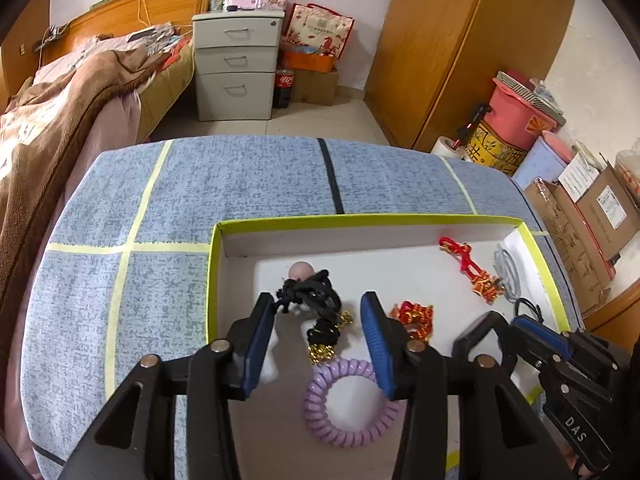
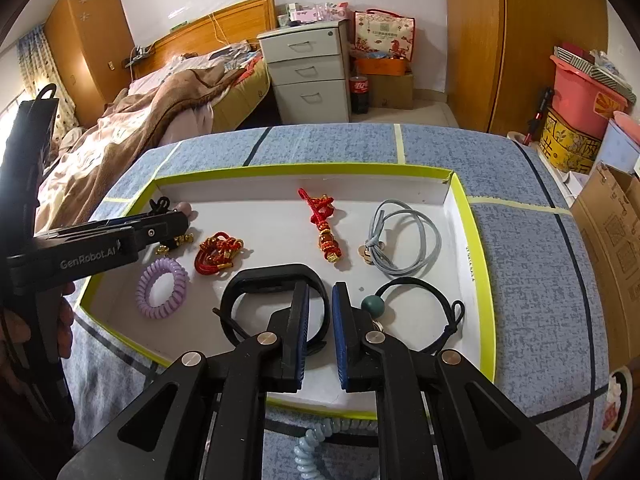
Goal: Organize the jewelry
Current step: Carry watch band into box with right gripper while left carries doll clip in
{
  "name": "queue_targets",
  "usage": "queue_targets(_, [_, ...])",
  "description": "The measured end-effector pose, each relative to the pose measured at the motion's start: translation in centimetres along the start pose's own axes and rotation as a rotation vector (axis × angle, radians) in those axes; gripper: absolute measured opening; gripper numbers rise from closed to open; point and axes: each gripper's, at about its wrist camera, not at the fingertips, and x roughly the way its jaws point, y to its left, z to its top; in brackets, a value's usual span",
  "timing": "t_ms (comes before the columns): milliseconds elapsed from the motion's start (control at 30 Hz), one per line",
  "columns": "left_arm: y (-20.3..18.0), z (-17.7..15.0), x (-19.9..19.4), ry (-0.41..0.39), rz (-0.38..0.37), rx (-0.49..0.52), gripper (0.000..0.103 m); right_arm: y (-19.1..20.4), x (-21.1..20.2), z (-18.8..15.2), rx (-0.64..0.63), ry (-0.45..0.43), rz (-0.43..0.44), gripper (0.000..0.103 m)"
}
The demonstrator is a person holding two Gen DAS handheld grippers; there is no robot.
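A white tray with a yellow-green rim (image 2: 460,196) (image 1: 360,220) lies on the blue cloth. In it are a black cord piece with gold beads (image 1: 320,312), a purple spiral hair tie (image 1: 348,404) (image 2: 162,288), a red beaded bracelet (image 2: 218,252) (image 1: 412,316), a red knot charm (image 2: 326,224) (image 1: 472,268), a grey cord loop (image 2: 404,236), a black wristband (image 2: 272,292) and a black cord with a green bead (image 2: 374,306). My left gripper (image 1: 318,320) is open around the black cord piece. My right gripper (image 2: 320,292) stands slightly open and empty over the wristband's edge.
A pale blue spiral hair tie (image 2: 316,444) lies on the cloth outside the tray's near rim. A bed (image 1: 60,120), a white drawer unit (image 1: 236,68), a wooden wardrobe (image 1: 460,40) and cardboard boxes (image 1: 580,216) stand beyond the table.
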Motion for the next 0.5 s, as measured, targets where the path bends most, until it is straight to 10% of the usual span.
queue_targets(133, [-0.2, -0.3, -0.9, -0.017, 0.001, 0.003, 0.049, 0.2, -0.7, -0.2, -0.008, -0.021, 0.011, 0.039])
queue_targets(500, [-0.8, -2.2, -4.9, -0.085, 0.000, 0.005, 0.051, 1.0, -2.9, -1.1, -0.004, -0.061, 0.018, 0.040])
